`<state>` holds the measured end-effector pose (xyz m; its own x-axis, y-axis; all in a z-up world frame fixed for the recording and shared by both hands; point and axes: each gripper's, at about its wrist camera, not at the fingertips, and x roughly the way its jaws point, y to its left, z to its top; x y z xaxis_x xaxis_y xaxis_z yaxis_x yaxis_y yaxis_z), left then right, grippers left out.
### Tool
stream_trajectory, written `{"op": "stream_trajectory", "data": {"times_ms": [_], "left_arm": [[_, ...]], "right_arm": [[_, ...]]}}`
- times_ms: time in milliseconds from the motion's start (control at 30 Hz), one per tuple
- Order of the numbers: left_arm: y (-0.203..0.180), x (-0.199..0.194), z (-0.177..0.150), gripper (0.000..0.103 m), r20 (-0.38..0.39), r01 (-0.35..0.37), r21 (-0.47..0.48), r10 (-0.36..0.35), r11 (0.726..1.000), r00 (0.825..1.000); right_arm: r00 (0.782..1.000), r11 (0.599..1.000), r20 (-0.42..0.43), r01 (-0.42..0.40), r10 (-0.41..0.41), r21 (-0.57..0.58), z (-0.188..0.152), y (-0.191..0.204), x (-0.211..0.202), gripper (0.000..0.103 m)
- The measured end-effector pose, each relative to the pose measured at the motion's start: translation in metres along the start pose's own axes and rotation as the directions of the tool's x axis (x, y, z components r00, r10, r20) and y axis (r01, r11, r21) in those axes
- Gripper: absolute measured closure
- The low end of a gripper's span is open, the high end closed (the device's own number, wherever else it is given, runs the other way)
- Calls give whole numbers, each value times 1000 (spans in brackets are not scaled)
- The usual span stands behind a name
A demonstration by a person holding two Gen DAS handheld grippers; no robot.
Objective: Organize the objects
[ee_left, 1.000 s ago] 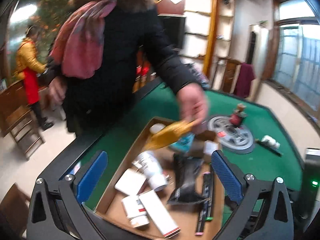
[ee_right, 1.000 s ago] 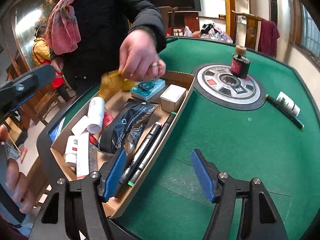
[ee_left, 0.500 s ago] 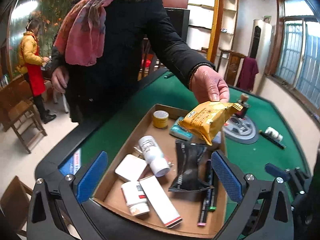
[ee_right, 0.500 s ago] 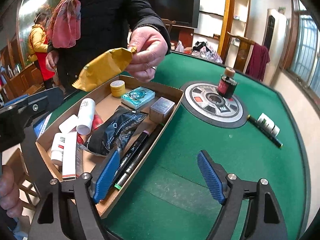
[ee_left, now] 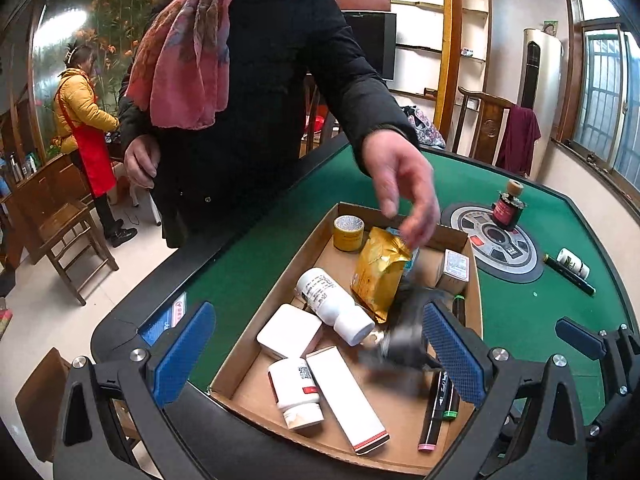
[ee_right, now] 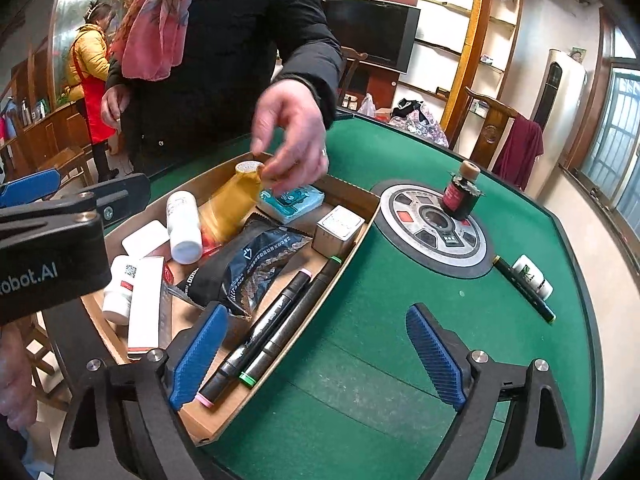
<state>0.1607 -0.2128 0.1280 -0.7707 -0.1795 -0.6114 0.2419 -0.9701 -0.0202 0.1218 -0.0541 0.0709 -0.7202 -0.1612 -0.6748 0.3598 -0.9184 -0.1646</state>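
A shallow cardboard box (ee_left: 280,276) (ee_right: 352,256) on the green table holds a white bottle (ee_left: 332,304), a white case (ee_left: 290,332), a long white carton (ee_left: 346,400), a black pouch (ee_right: 248,268), two markers (ee_right: 276,324), a yellow tin (ee_left: 349,233) and a teal pack (ee_right: 292,202). A bystander's hand (ee_left: 404,188) (ee_right: 296,136) is just above a gold packet (ee_left: 378,276) (ee_right: 232,208) lying in the box. My left gripper (ee_left: 316,348) is open and empty over the box's near end. My right gripper (ee_right: 320,356) is open and empty over the box's right rim.
A round grey dial plate (ee_right: 436,228) with a dark red bottle (ee_right: 460,192) stands mid-table. A small white bottle (ee_right: 532,276) and a dark pen (ee_right: 524,288) lie at the right. The bystander stands at the far table edge; wooden chairs (ee_left: 60,220) stand left.
The bystander's hand lowered the gold packet into the box and is opening off it. The black pouch shifted slightly. Both grippers stayed open, nearly in place.
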Motion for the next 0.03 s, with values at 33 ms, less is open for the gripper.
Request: {"op": "stream_trajectory", "data": {"times_ms": [33], "left_arm": [[0, 1, 0, 0, -5, 2, 2, -2, 1000, 1000]], "right_arm": [[1000, 1000, -1, 1, -1, -3, 0, 1, 1, 9]]}}
